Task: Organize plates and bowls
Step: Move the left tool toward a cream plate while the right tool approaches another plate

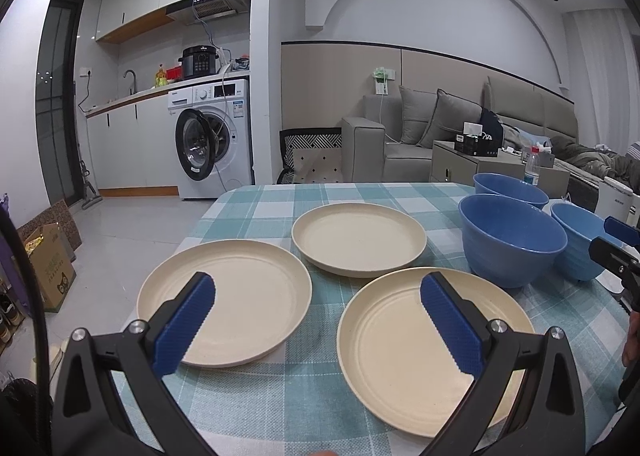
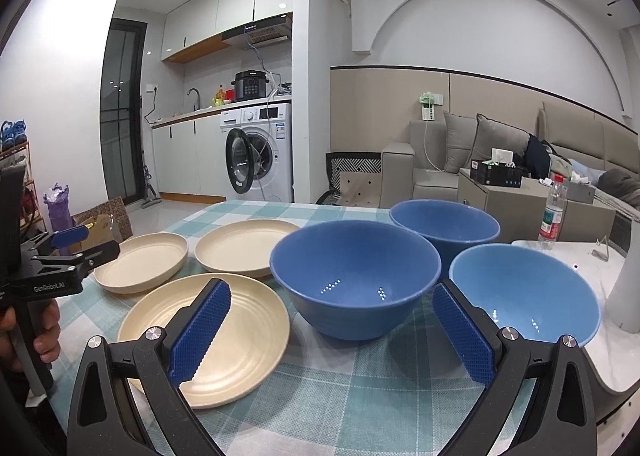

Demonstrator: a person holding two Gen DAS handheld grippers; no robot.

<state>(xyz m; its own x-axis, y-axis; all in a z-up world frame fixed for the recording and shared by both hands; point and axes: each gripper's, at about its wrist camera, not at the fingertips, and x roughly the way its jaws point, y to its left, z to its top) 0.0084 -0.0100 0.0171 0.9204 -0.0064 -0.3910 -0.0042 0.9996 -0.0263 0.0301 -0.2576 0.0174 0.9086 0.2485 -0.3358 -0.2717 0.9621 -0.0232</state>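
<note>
Behind the table sit a white front-loading washing machine [image 1: 214, 132] with its door ajar and a grey fabric sofa [image 1: 404, 132]; nearer, a teal-and-white checked tablecloth [image 1: 304, 388] covers the table top. On it lie three shallow cream round plates and three blue bowls — six pieces, none stacked. One plate is at the left [image 1: 224, 302], one further back in the middle [image 1: 359, 239], and the nearest at the right [image 1: 432, 348]; all are apart from each other. To their right the bowls cluster close together: a large dark blue bowl [image 2: 355, 279] in front, a second dark blue bowl [image 2: 445, 225] behind it, and a lighter blue bowl [image 2: 525, 296] at the table's right edge. A clear plastic bottle with a red cap [image 2: 554, 212] stands on a white surface beyond them.

The left gripper [image 1: 318, 294] hovers over the plates, its blue pads spread wide and holding nothing. The right gripper [image 2: 331, 302] hangs in front of the large bowl — likewise spread, empty.
</note>
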